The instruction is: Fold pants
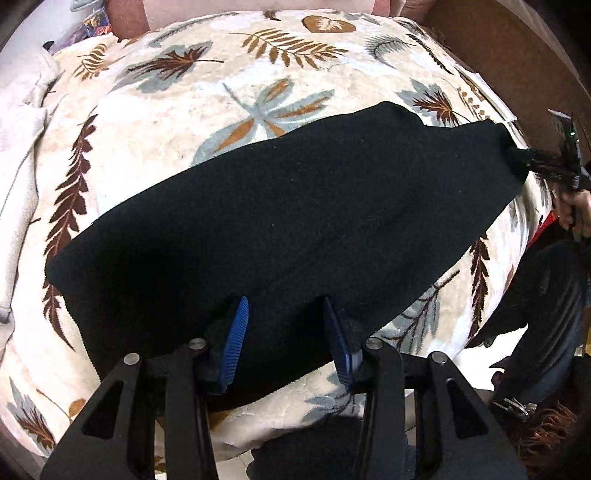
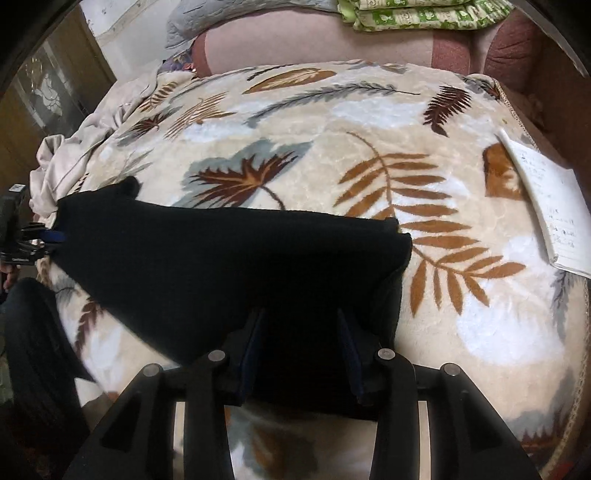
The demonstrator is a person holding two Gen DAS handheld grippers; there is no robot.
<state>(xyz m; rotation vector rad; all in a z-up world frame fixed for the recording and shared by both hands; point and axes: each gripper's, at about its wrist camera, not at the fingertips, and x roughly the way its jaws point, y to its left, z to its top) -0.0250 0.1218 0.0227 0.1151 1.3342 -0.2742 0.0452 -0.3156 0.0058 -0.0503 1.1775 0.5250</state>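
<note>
Black pants (image 1: 280, 221) stretch lengthwise between both: left hand-held gripper (image 1: 284, 328) fingers apart over lower-frame edge; right hand-held gripper (image 2: 301, 343) likewise apart.

This is a bedroom in a home. A soft leaf blanket (image 2: 295, 122) covers a bed, with folded bedding (image 2: 417, 13) and a wooden door (image 2: 44, 110) nearby.

Notepad (image 2: 550, 206) at blanket's (image 2: 480, 332) bare right edge.
</note>
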